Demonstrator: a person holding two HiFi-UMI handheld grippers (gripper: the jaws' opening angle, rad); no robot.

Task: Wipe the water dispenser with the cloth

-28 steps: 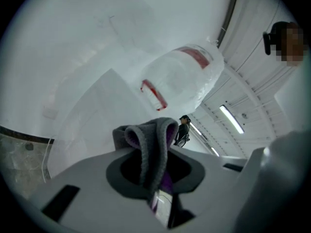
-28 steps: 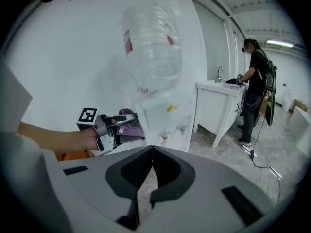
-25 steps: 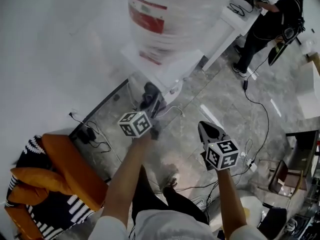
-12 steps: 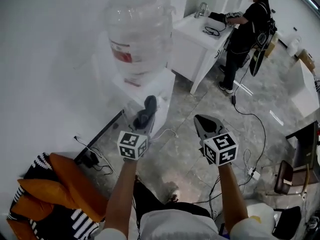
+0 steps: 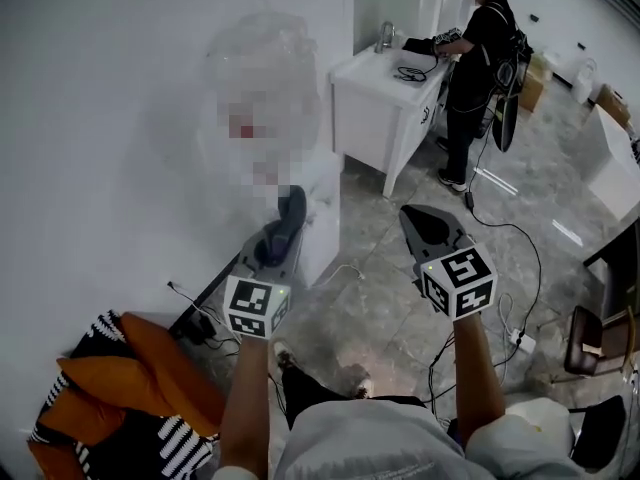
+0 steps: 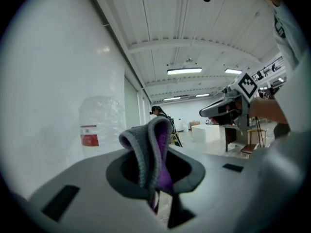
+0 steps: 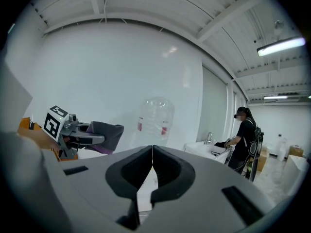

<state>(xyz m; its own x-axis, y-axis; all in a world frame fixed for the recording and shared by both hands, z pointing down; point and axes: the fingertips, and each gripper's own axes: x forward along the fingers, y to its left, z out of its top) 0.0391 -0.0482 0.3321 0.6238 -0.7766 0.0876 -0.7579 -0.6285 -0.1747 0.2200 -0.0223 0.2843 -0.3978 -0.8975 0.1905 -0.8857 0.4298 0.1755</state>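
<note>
The water dispenser (image 5: 318, 200) stands against the white wall with a big clear bottle (image 5: 268, 63) on top; a mosaic patch covers part of it in the head view. The bottle (image 6: 97, 125) (image 7: 154, 120) also shows in both gripper views. My left gripper (image 5: 282, 230) is shut on a folded grey and purple cloth (image 6: 150, 149) (image 5: 288, 218) (image 7: 104, 135), held just in front of the dispenser. My right gripper (image 5: 430, 226) is shut with nothing between its jaws, to the right of the dispenser and apart from it.
A white sink cabinet (image 5: 385, 93) stands right of the dispenser, with a person in black (image 5: 485, 63) at it. Cables (image 5: 500, 238) run over the grey floor. An orange and striped seat (image 5: 130, 378) sits at lower left. A chair (image 5: 590, 338) is at the right edge.
The view has pulled back from the dispenser, so the bottle looks smaller and farther. Both grippers sit lower in the view, the left one still shut on the cloth.
</note>
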